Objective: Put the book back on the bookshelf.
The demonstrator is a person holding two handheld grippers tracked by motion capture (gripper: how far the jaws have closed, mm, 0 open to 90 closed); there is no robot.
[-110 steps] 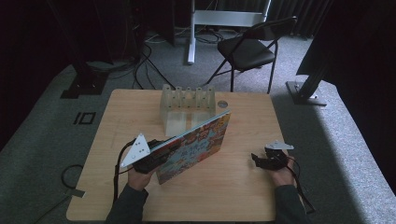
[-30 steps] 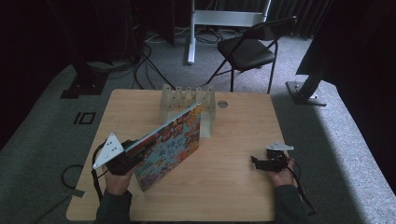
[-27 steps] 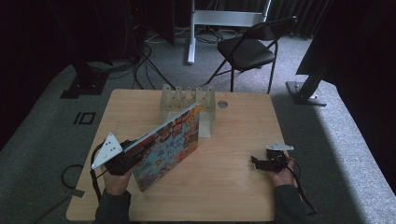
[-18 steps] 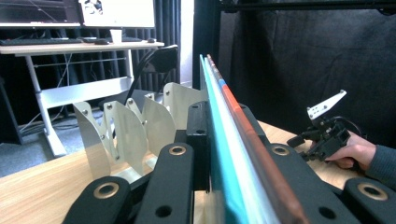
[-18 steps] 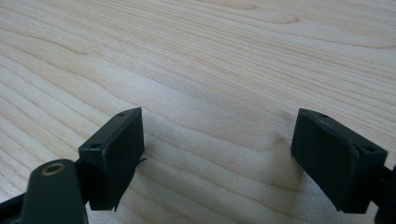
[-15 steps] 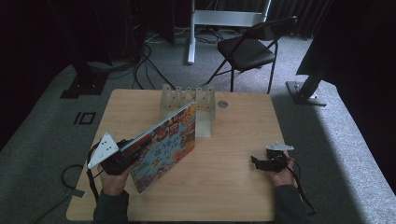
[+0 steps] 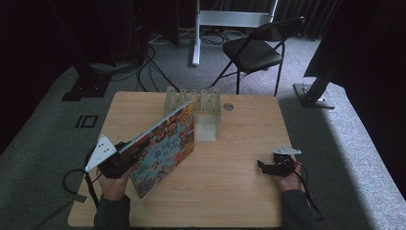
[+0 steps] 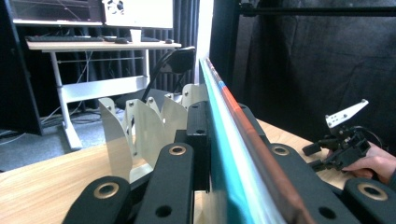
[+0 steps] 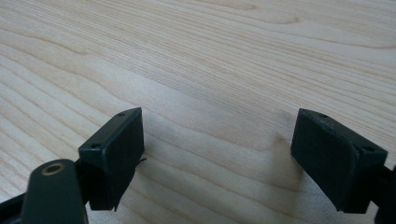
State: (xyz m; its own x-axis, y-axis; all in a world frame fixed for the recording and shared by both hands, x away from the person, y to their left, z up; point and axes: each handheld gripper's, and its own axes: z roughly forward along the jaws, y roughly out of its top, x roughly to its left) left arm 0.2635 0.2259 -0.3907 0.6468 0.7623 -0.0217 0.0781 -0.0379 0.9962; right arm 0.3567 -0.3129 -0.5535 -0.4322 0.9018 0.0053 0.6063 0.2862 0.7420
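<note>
A colourful picture book (image 7: 165, 143) hangs tilted over the left half of the wooden table (image 7: 230, 191). My left gripper (image 7: 122, 158) is shut on its near edge. The book's far corner reaches the white slotted rack (image 7: 194, 100) at the table's back. In the left gripper view the book's edge (image 8: 224, 107) runs up between the black jaws of the left gripper (image 8: 222, 140), with the rack (image 8: 140, 126) just left of it. My right gripper (image 7: 262, 166) rests low at the table's front right. Its jaws stand open over bare wood (image 9: 210, 56), with nothing held in the right gripper (image 9: 217, 144).
A small round disc (image 7: 228, 107) lies right of the rack. Beyond the table stand a black folding chair (image 7: 253, 50) and a white desk frame (image 7: 225, 19). Cables trail on the grey carpet to the back left. The other hand's gripper (image 8: 343, 144) shows far right.
Since the earliest frame my left gripper has carried the book leftward, and its far corner has slid from the rack's right end to its middle. The right gripper has stayed put.
</note>
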